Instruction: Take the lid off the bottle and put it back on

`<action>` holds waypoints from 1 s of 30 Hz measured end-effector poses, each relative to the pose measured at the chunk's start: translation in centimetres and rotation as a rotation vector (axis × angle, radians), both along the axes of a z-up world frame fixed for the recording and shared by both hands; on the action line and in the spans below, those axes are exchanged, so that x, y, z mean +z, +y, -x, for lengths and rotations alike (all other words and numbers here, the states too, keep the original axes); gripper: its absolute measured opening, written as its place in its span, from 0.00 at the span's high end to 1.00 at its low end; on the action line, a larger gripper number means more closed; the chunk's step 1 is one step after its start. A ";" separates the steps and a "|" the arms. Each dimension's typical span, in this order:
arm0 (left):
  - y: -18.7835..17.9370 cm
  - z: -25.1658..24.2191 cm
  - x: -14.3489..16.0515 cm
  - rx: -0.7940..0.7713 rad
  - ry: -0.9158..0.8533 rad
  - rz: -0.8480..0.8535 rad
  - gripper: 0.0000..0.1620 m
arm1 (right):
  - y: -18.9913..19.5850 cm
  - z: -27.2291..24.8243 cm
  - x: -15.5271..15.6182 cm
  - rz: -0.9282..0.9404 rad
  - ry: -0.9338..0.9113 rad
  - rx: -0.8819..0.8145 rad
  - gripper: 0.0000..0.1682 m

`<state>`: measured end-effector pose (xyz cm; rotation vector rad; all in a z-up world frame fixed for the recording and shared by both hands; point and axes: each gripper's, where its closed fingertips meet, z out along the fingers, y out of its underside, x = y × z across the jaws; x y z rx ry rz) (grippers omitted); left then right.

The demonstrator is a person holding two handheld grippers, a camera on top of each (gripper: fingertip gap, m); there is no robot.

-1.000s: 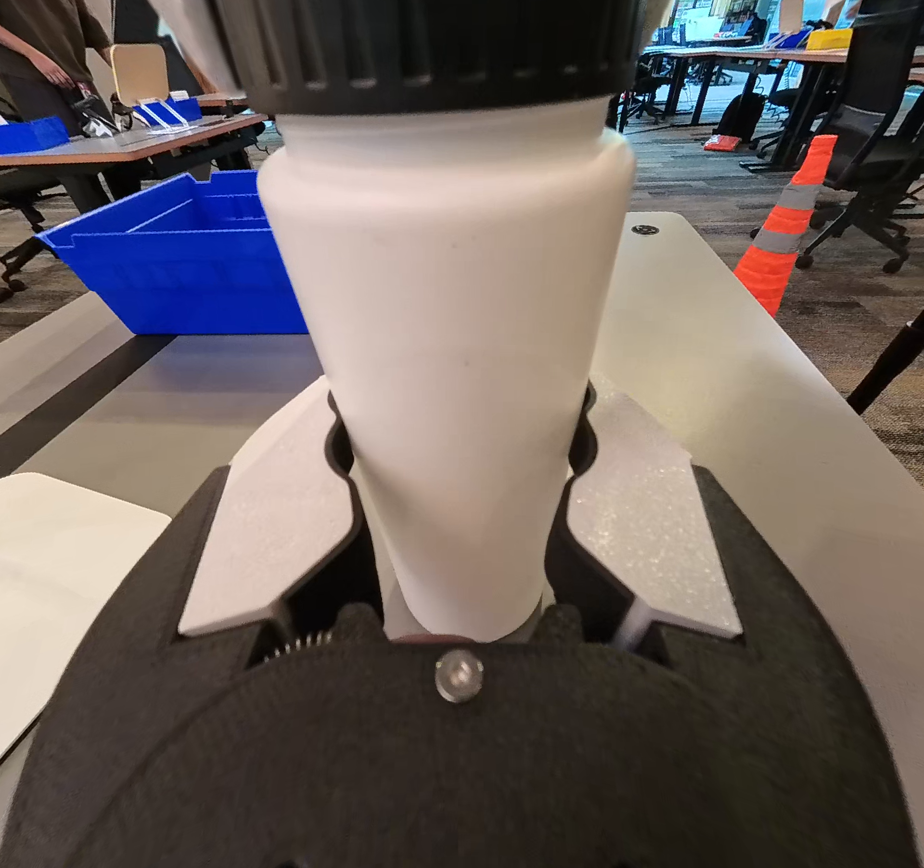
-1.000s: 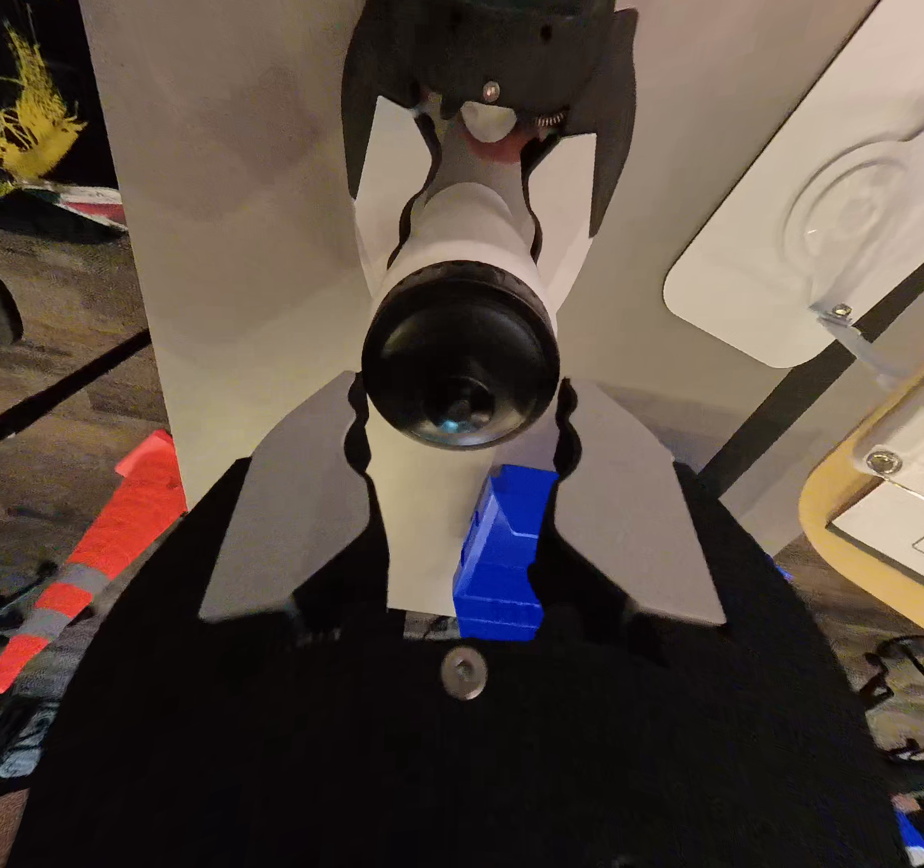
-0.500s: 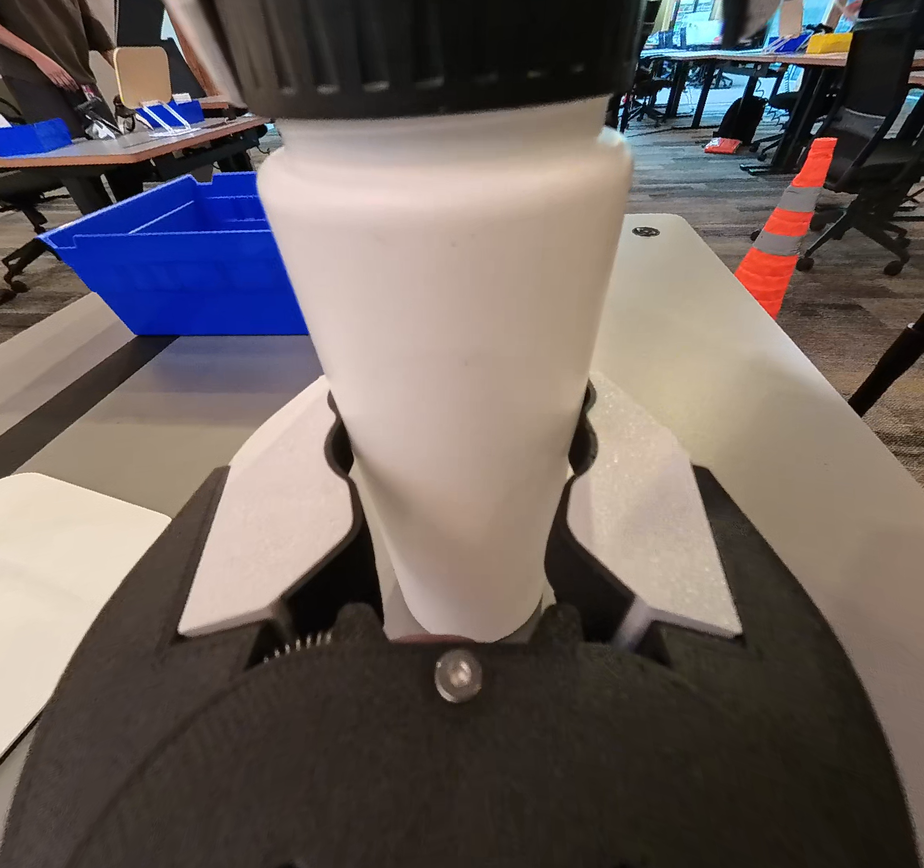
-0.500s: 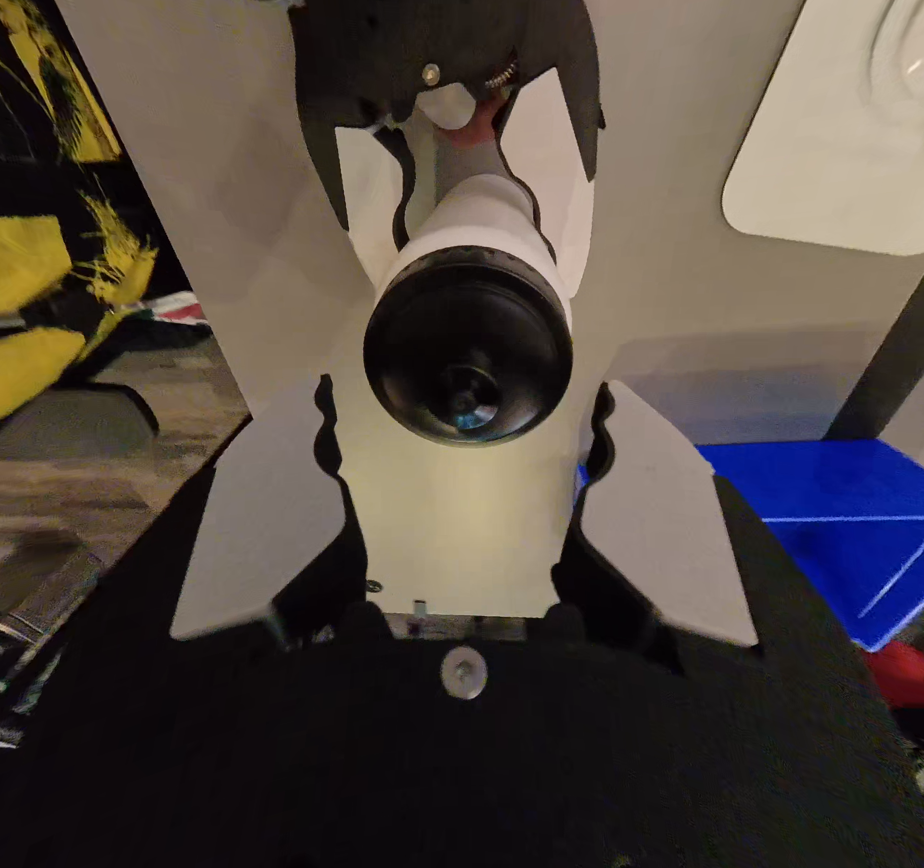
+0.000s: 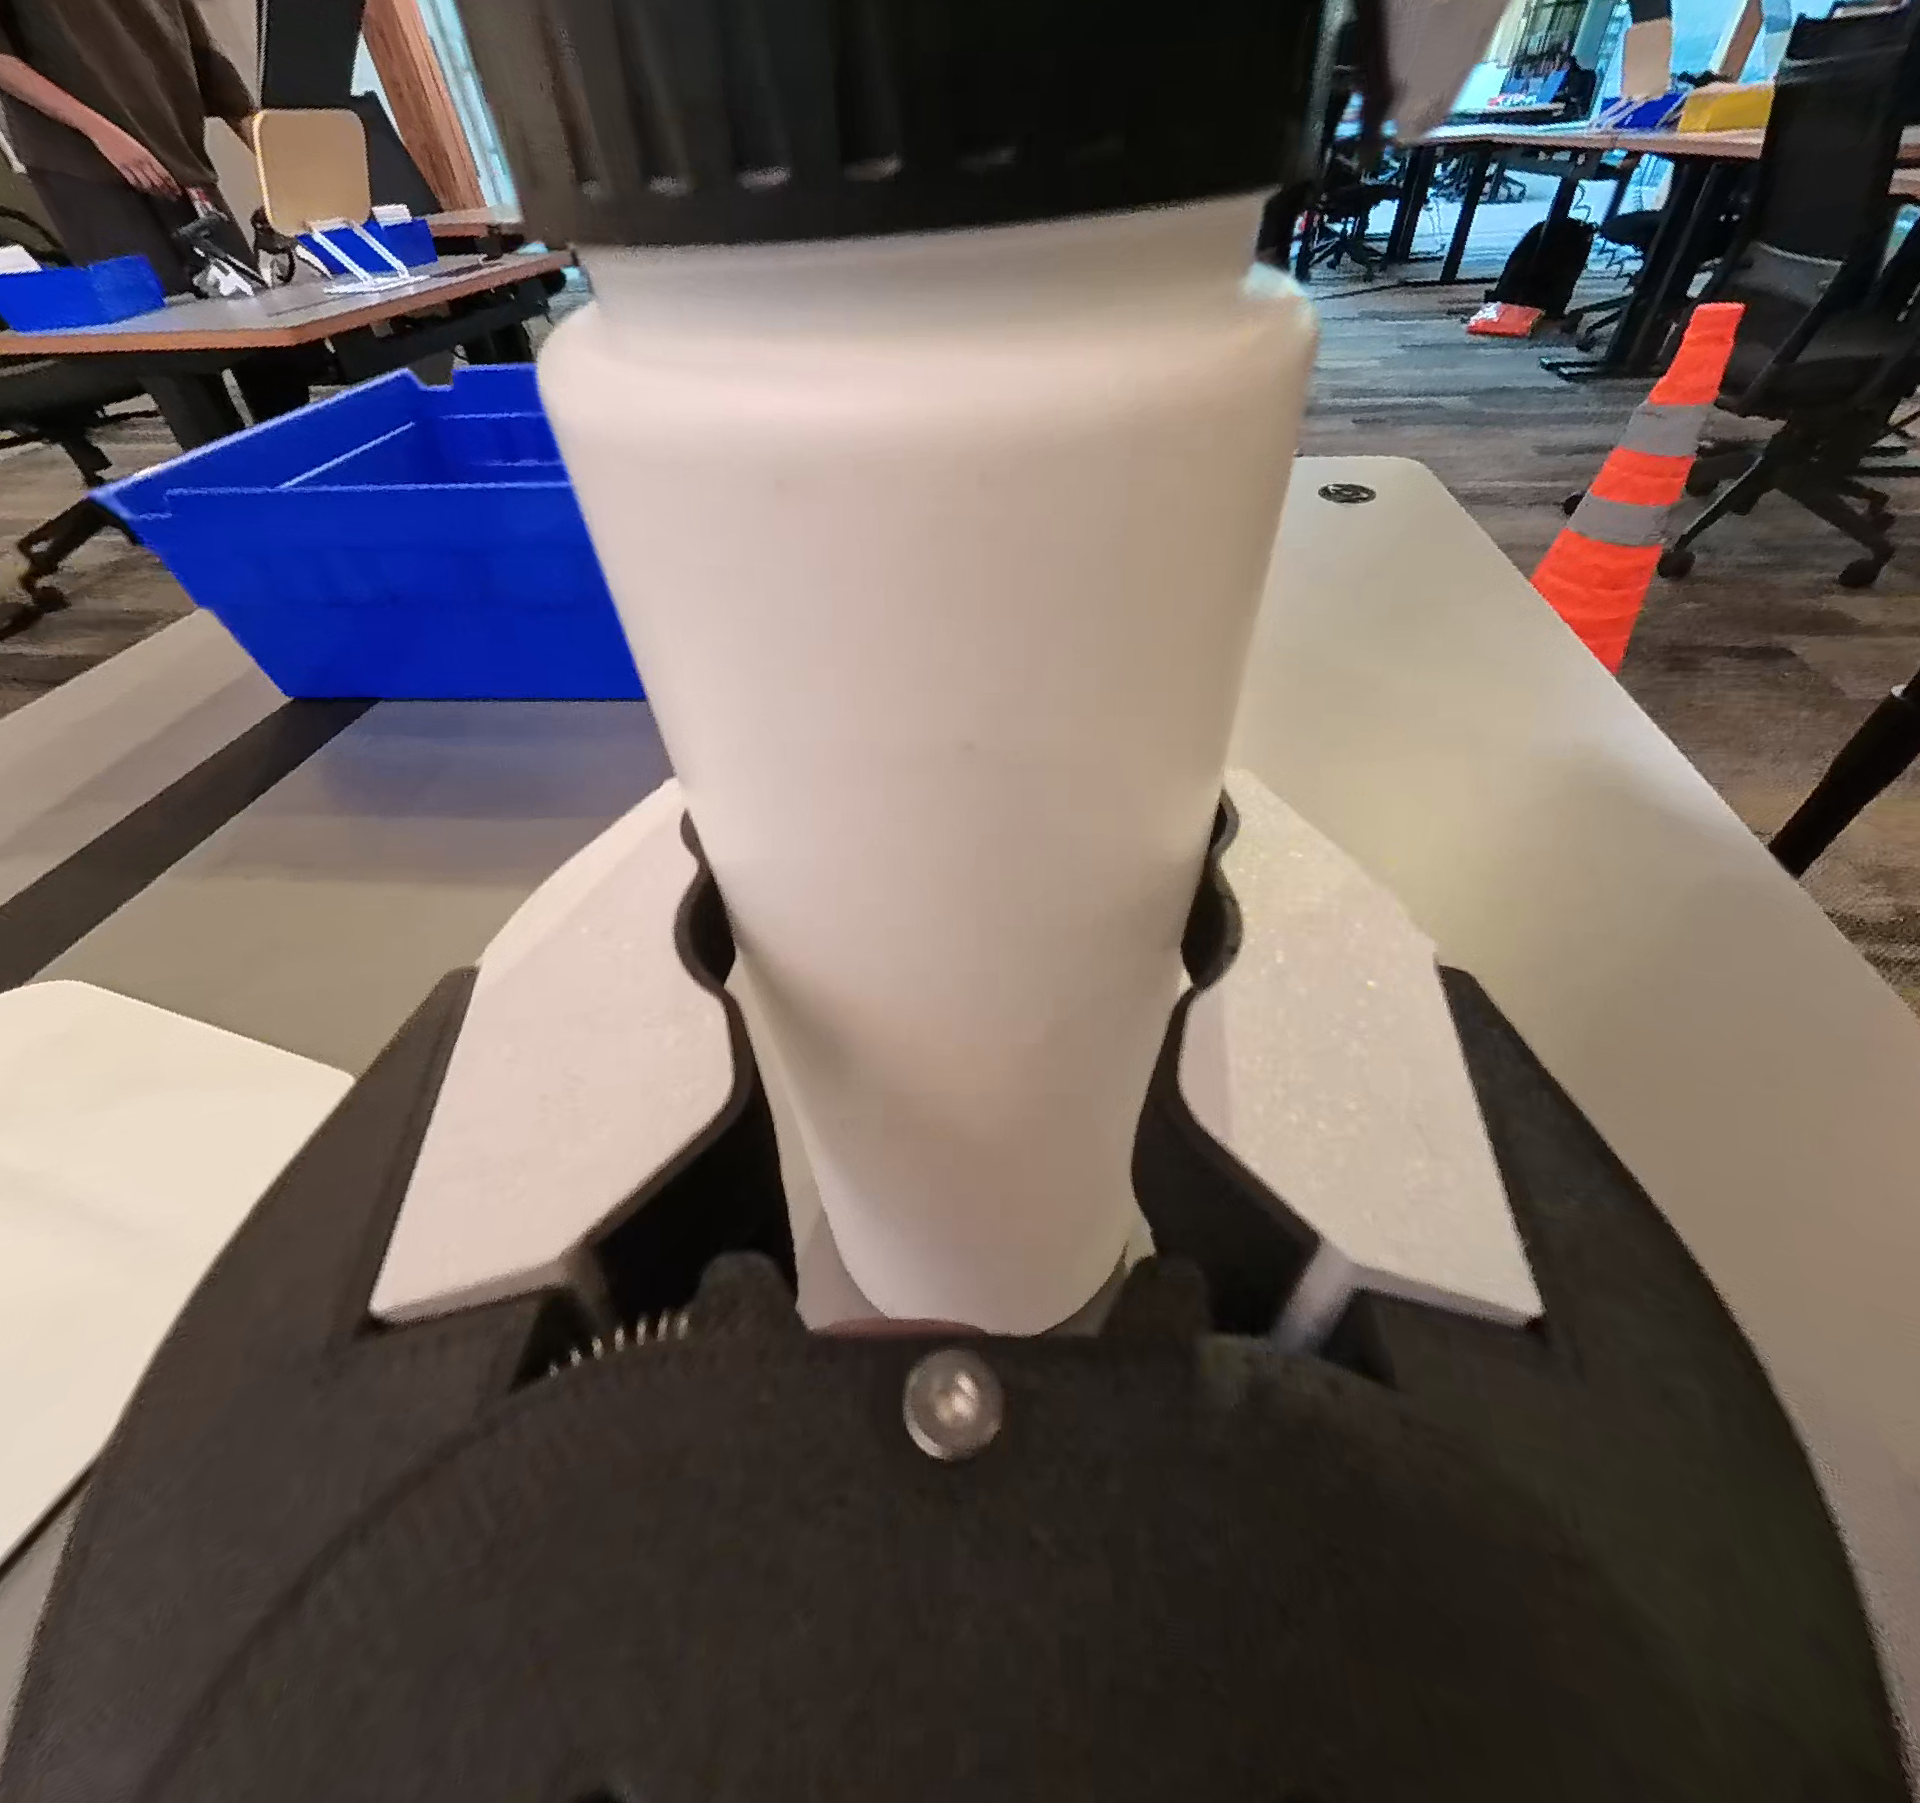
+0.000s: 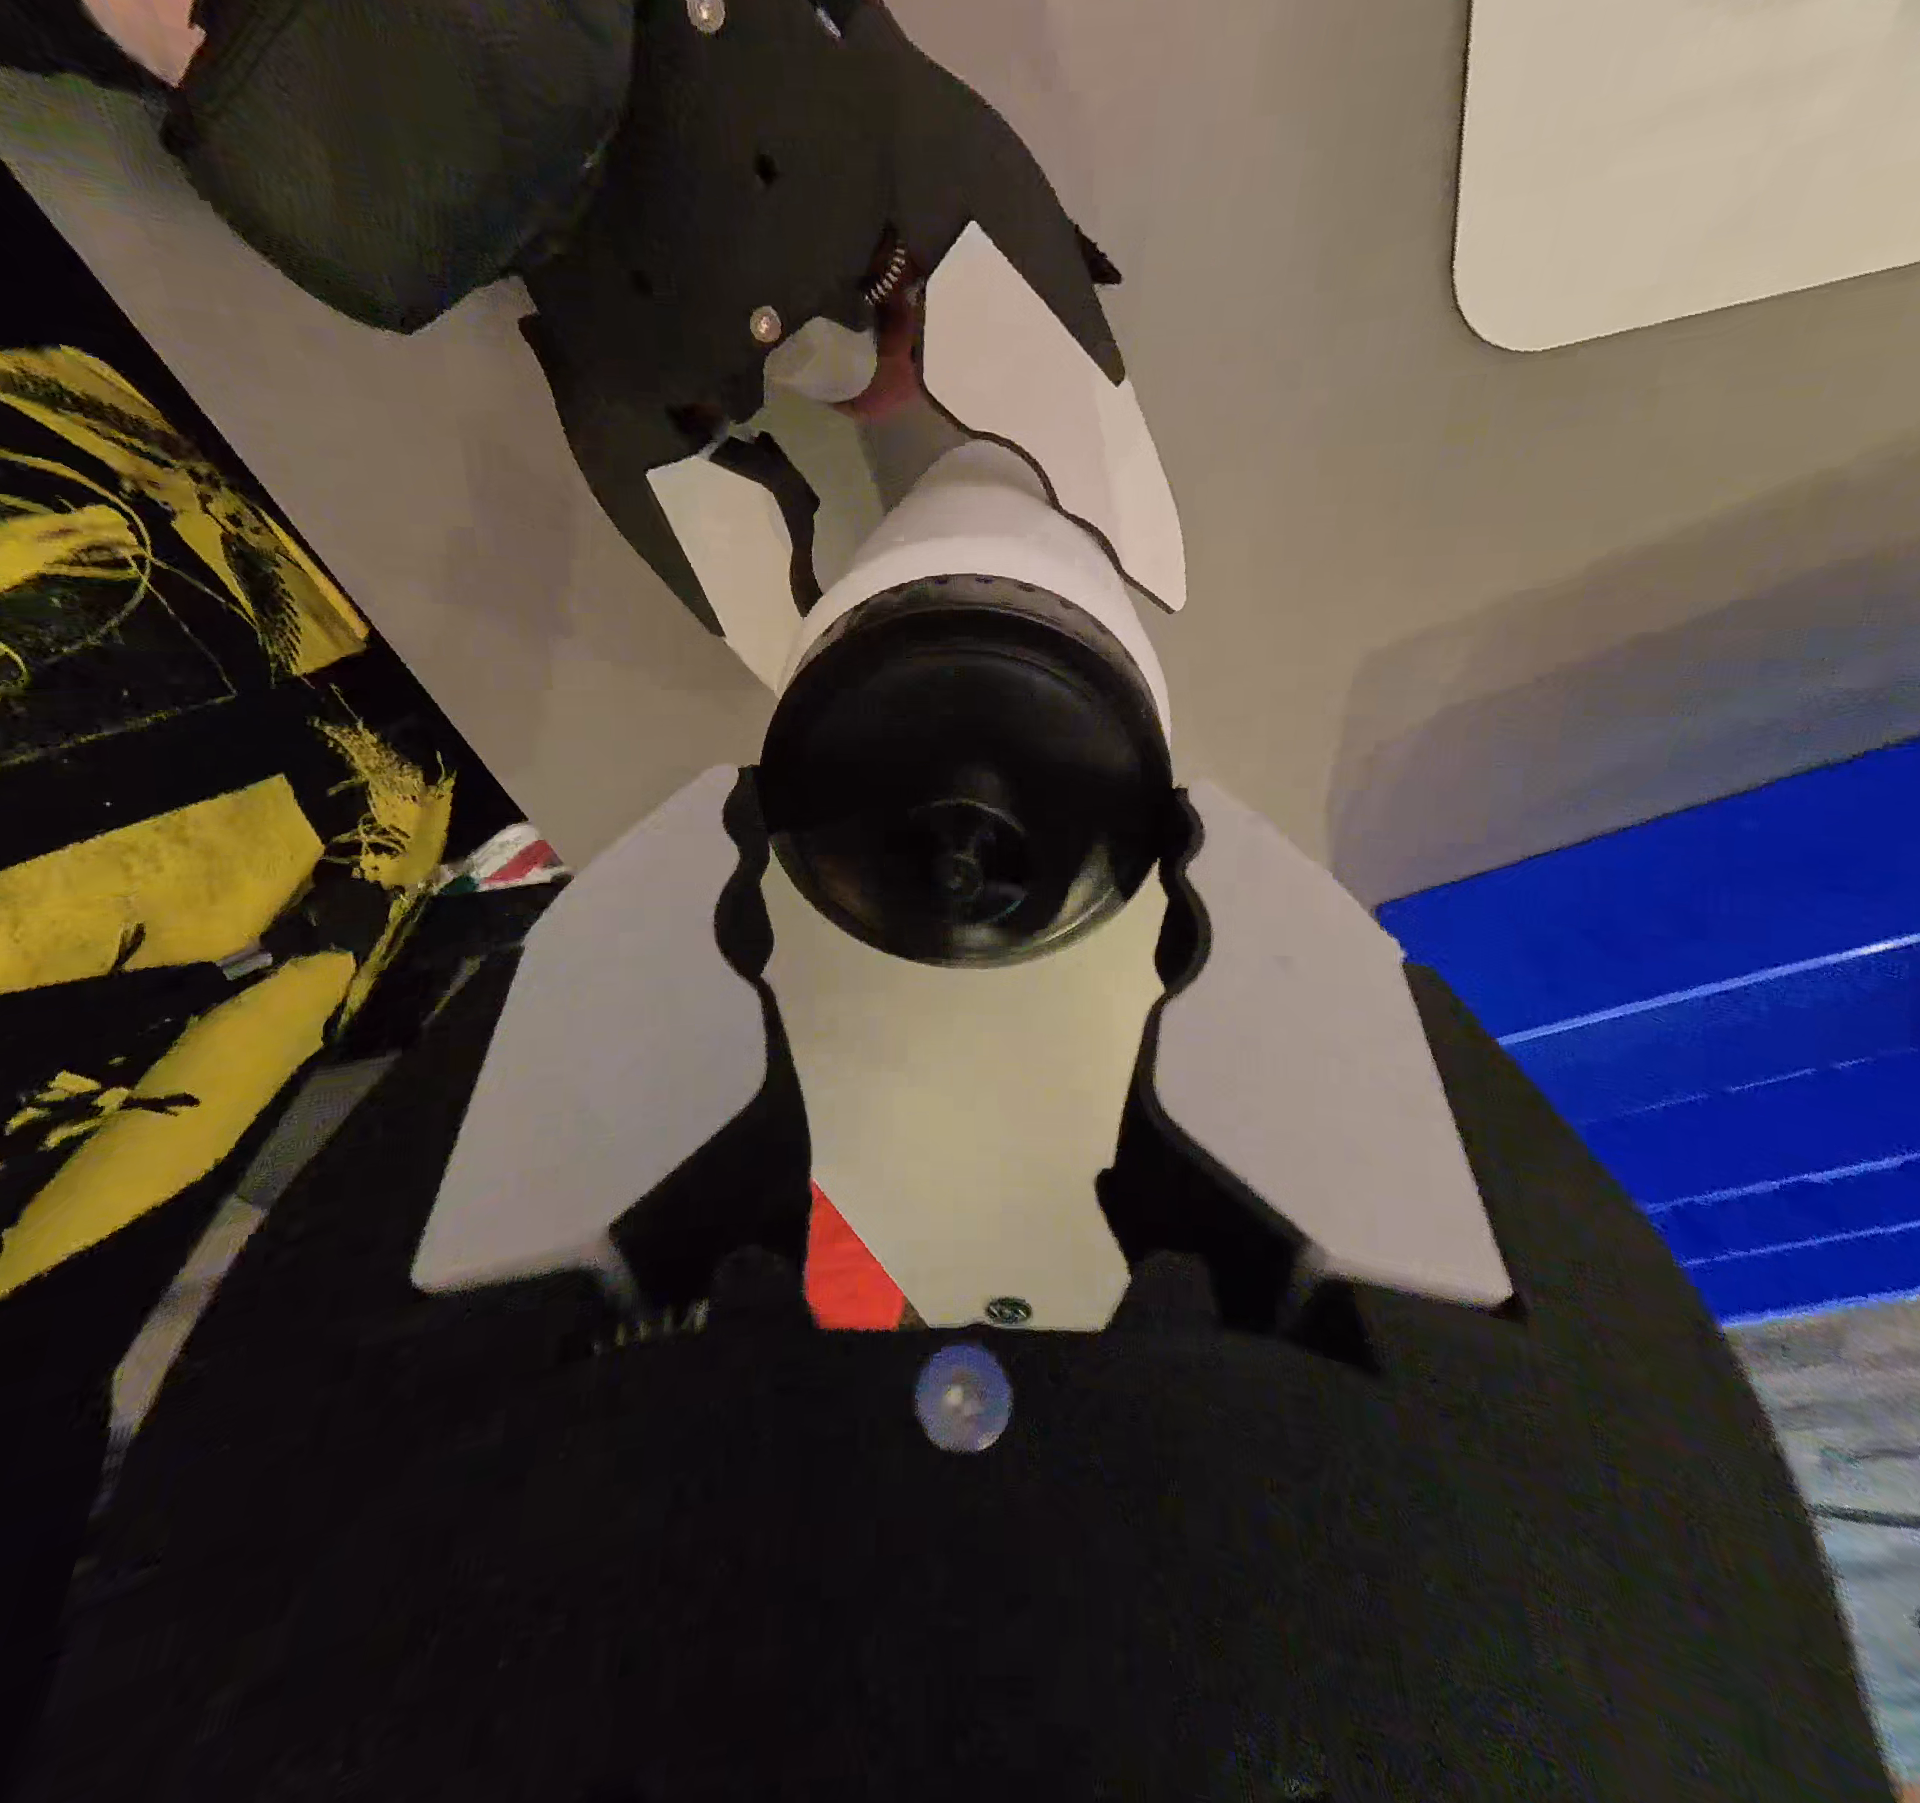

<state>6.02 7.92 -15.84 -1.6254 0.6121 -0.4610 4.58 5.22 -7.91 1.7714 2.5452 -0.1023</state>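
1. The white bottle [image 5: 935, 714] sits upright above the grey table [image 5: 1455, 766], pinched low on its body by the left gripper [image 5: 951, 880].
2. Its black ribbed lid [image 6: 961, 787] is on the neck; the right gripper [image 6: 961, 880] comes in from above, jaws at the rim, whether gripping I cannot tell.
3. To turn well, it should squeeze the ribs squarely and keep the axis straight.
4. Blue bin [image 5: 384, 548] behind, orange cone [image 5: 1642, 496] off right: nothing blocks.

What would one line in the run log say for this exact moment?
left gripper: shut on white bottle | right gripper: around black lid, contact unclear | lid: on bottle | blue bin: behind
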 end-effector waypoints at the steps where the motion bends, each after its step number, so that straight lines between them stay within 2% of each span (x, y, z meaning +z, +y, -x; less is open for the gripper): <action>1: 0.0 -0.1 0.0 -0.002 0.004 -0.001 0.47 | 0.0 -0.3 0.1 -0.007 -0.014 0.059 0.56; 2: 0.0 0.0 0.0 -0.002 0.001 0.001 0.47 | 0.0 -0.2 0.3 -0.012 -0.004 0.122 0.48; 3: 0.0 0.0 0.0 -0.003 -0.001 0.002 0.47 | 0.1 -0.1 0.5 -0.020 0.005 0.189 0.43; 5: 0.0 -0.1 0.0 -0.006 0.006 0.001 0.47 | 0.6 0.1 0.7 -0.062 0.009 0.335 0.42; 6: 0.0 -0.1 0.0 -0.006 0.008 0.001 0.47 | 0.7 0.2 0.7 -0.070 0.007 0.402 0.42; 9: 0.0 -0.1 0.0 -0.006 0.007 0.001 0.47 | 0.4 0.1 0.3 -0.074 -0.022 0.562 0.56; 10: 0.0 -0.1 0.0 -0.005 0.008 0.001 0.47 | 0.4 0.0 0.1 -0.078 -0.036 0.581 0.58; 12: 0.0 -0.1 0.0 -0.005 0.005 0.003 0.47 | 0.5 0.1 0.0 -0.077 -0.059 0.522 0.57; 15: 0.0 0.1 0.0 0.001 -0.009 0.008 0.47 | 0.5 0.5 -0.1 -0.026 -0.079 0.093 0.57; 17: 0.0 0.0 0.0 -0.004 0.003 0.002 0.47 | 0.5 0.3 -0.1 -0.018 -0.051 -0.026 0.57; 18: -0.1 -0.1 0.0 -0.004 0.011 -0.002 0.47 | 0.4 0.1 -0.1 -0.023 -0.056 -0.025 0.57; 20: 0.0 -0.1 0.0 -0.004 0.006 0.001 0.47 | 0.5 -0.2 0.0 -0.051 -0.078 0.109 0.55; 21: 0.0 -0.1 0.0 -0.006 0.003 0.002 0.47 | 0.7 -0.1 0.1 -0.074 -0.060 0.203 0.43; 22: -0.1 -0.1 0.0 -0.007 0.005 0.001 0.47 | 0.9 0.0 0.2 -0.097 -0.049 0.299 0.42; 24: -0.1 -0.2 0.0 -0.007 0.008 0.000 0.47 | 0.9 -0.1 0.3 -0.110 -0.044 0.466 0.44; 27: -0.1 -0.1 0.0 -0.007 0.009 0.000 0.47 | 1.5 -0.3 -0.1 -0.149 -0.076 0.603 0.58; 29: -0.1 -0.1 0.0 -0.005 0.004 0.003 0.47 | 1.5 -0.2 -0.2 -0.138 -0.082 0.592 0.58; 30: 0.0 0.0 0.0 -0.004 0.002 0.005 0.47 | 1.5 -0.2 -0.2 -0.123 -0.091 0.529 0.58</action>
